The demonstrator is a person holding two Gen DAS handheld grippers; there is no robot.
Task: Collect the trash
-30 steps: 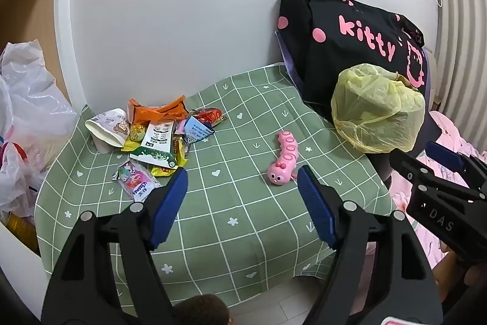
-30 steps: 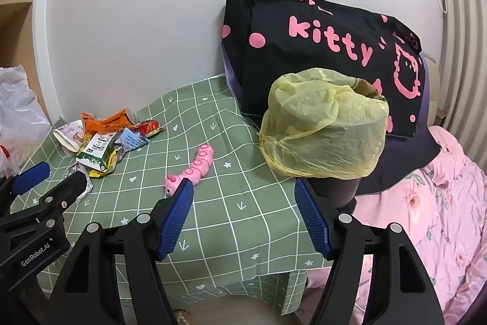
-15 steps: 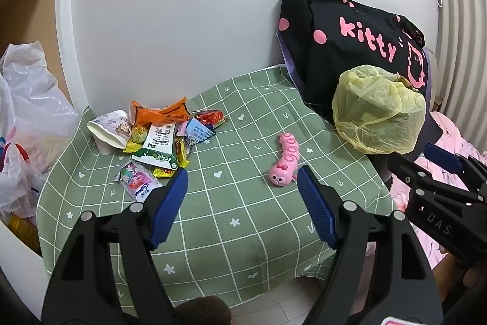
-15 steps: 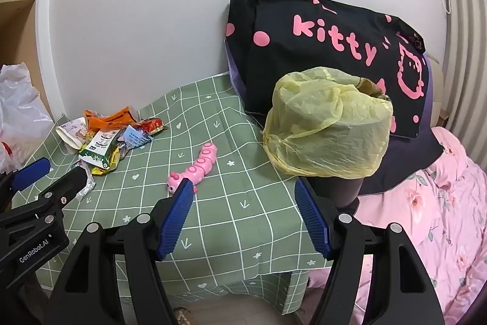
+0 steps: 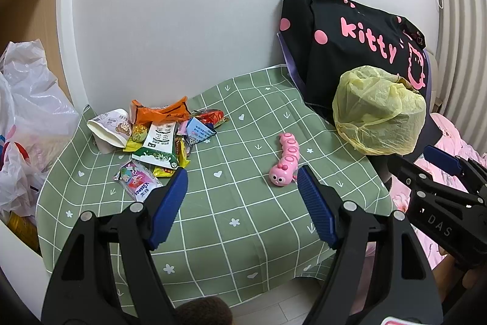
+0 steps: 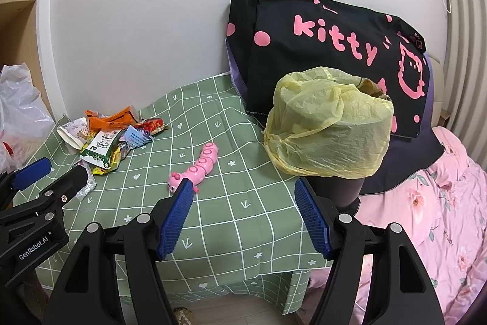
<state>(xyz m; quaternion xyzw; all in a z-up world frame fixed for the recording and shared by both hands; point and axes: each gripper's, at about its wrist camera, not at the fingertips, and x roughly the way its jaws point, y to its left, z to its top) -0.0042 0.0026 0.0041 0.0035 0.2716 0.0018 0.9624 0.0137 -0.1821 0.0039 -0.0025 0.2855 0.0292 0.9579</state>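
A pile of snack wrappers (image 5: 158,139) with a crushed paper cup (image 5: 108,128) lies at the far left of the green checked tablecloth (image 5: 231,212); it also shows in the right wrist view (image 6: 112,139). A dark bin lined with a yellow bag (image 6: 330,121) stands at the table's right edge, also seen in the left wrist view (image 5: 379,110). My left gripper (image 5: 242,178) is open and empty, above the table's front. My right gripper (image 6: 243,191) is open and empty, near the table's front right.
A pink caterpillar toy (image 5: 286,160) lies mid-table, also in the right wrist view (image 6: 197,165). A black "kitty" cushion (image 6: 328,44) leans on the wall behind the bin. White plastic bags (image 5: 27,118) sit left of the table. A pink floral bedspread (image 6: 432,218) is at right.
Both grippers have drifted slightly; the view shifted a little. Jaws stay open and nothing on the table moved.
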